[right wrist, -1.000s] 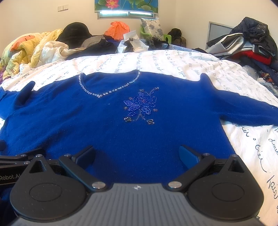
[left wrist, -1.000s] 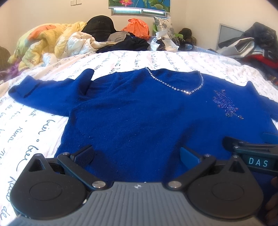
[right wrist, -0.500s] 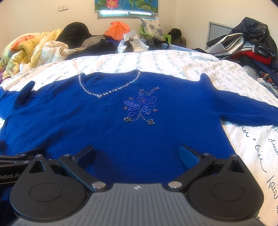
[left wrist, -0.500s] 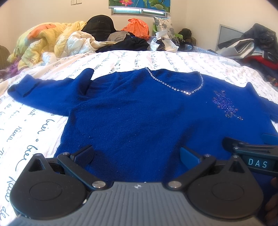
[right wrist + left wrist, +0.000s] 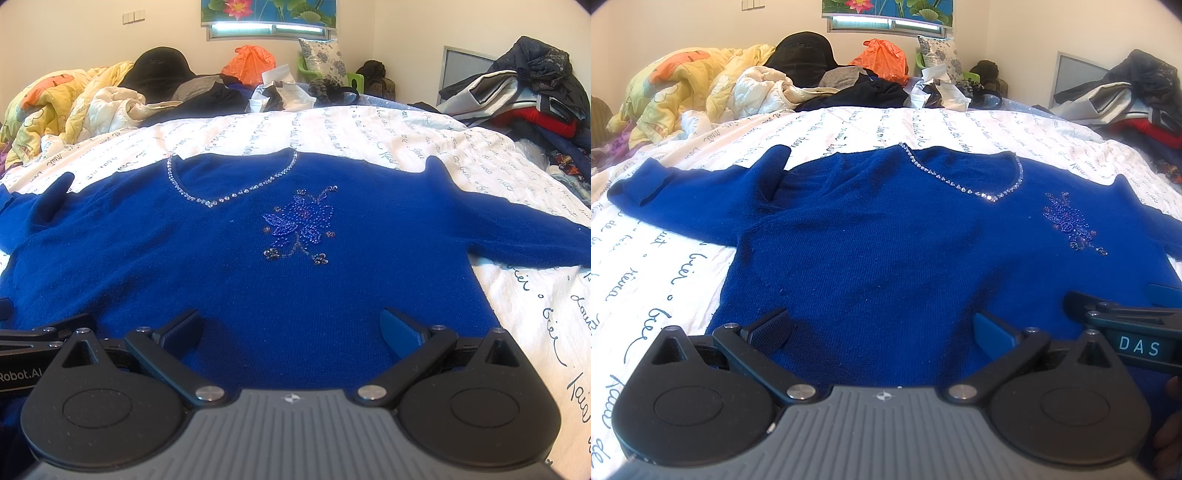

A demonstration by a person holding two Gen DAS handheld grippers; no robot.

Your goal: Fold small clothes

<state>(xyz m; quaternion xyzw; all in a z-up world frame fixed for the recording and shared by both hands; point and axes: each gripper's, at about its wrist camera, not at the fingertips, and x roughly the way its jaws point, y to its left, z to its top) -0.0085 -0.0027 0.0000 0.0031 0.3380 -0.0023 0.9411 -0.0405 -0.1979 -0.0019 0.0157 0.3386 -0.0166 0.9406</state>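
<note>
A royal-blue sweater (image 5: 886, 236) (image 5: 280, 280) lies flat and face up on the bed, sleeves spread to both sides. It has a rhinestone V neckline (image 5: 229, 197) and a beaded flower (image 5: 301, 225) on the chest. My left gripper (image 5: 882, 328) hovers open over the sweater's lower left hem, nothing between its fingers. My right gripper (image 5: 291, 326) is open over the lower right hem, likewise holding nothing. In the left wrist view the right gripper's side (image 5: 1126, 332) shows at the right edge.
The white bedsheet (image 5: 369, 129) with script print covers the bed. A yellow quilt (image 5: 683, 85), dark clothes (image 5: 864, 92) and an orange bag (image 5: 247, 62) are heaped at the far end. A clothes pile (image 5: 532, 96) stands at the right. A fingertip (image 5: 1171, 435) shows bottom right.
Both grippers have stayed open; the left wrist view has shifted only very slightly. The sweater has not moved.
</note>
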